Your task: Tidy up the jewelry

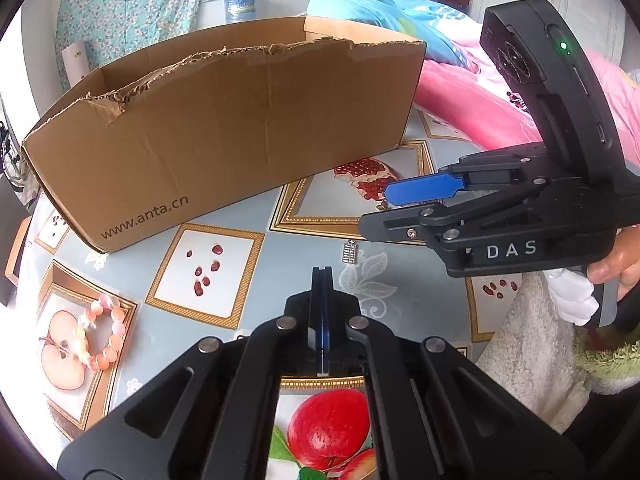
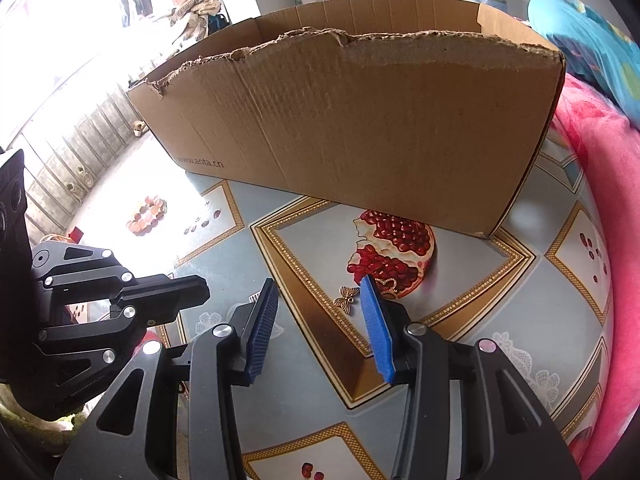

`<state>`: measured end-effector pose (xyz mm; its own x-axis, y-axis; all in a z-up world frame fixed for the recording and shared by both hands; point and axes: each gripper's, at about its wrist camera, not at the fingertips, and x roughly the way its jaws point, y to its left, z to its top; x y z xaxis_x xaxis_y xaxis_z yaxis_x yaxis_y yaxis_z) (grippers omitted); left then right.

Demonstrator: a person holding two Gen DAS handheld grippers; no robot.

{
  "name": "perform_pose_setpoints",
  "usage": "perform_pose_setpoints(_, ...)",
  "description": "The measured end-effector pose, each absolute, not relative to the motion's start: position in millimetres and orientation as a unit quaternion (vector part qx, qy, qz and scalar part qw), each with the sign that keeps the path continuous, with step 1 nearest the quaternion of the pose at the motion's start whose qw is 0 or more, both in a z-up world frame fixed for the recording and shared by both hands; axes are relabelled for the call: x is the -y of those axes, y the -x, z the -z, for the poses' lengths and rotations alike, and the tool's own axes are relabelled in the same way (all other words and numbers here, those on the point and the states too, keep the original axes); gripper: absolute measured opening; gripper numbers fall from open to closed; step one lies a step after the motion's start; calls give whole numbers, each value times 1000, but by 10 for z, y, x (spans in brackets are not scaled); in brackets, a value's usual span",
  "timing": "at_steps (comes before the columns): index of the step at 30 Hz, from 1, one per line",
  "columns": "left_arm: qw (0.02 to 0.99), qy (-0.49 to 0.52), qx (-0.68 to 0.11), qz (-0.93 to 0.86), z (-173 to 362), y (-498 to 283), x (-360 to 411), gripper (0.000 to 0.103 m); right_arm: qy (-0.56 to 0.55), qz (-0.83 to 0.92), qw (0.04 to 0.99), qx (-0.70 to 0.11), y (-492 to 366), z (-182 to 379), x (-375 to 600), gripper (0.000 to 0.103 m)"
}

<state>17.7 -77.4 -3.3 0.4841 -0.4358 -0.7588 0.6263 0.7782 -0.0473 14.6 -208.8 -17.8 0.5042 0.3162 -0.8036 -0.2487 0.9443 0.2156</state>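
Fruit-print tablecloth (image 2: 500, 280) covers the table, w/ a torn-rim cardboard box (image 2: 360, 128) standing at 12 o'clock in both views and pink bedding off at 3. Step in hand, as I read it: right gripper (image 2: 320, 312) lining up on a small bronze butterfly charm (image 2: 347, 298) to lift it, prob. for the box. Its blue pads are spread w/ nothing between them; the charm lies flat on the cloth just past the tips, close to the right pad (image 2: 378, 332) at roughly its 11 o'clock, beside the printed pomegranate. A 2nd, heart-like charm (image 2: 390, 286) sits touching or nearly touching that pad's tip; can't tell which. Next move calls for easing fwd and down so both pads straddle the butterfly, then pinching low, since it's thin and flat and could slide or slip out. Left gripper (image 1: 322, 276) has fingers pressed together, holding nothing. A silver rectangular pendant (image 1: 350, 252) lies just ahead at its 1 o'clock, and a pink bead bracelet (image 1: 102, 332) waits at 9, well apart.
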Motion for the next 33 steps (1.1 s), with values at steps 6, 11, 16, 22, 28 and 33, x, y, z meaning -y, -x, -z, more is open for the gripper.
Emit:
perform_pose_setpoints(6, 857, -112, -396, 312, -9, -174, 719, 0, -9, -137, 868, -477, -187, 162, 2047, 26)
perform_pose_setpoints(11, 854, -112, -399, 314, 17, -181, 667, 0, 24, -121, 870, -476, -152, 150, 1955, 14)
perform_pose_setpoints(16, 855, -110, -399, 313, 40, -195, 649, 0, 6, -126, 867, -482, -161, 140, 1966, 8)
perform_pose_setpoints(22, 854, -111, -396, 319, 37, -190, 668, 0, -24, -138, 860, -490, -162, 157, 2023, 8)
perform_pose_setpoints(28, 849, -109, -399, 328, 42, -156, 708, 0, -66, -153, 853, -495, -104, 185, 2098, 8)
perform_pose_setpoints(33, 844, -103, -407, 333, 44, -168, 760, 4, -103, -160, 852, -489, -73, 136, 2204, 8)
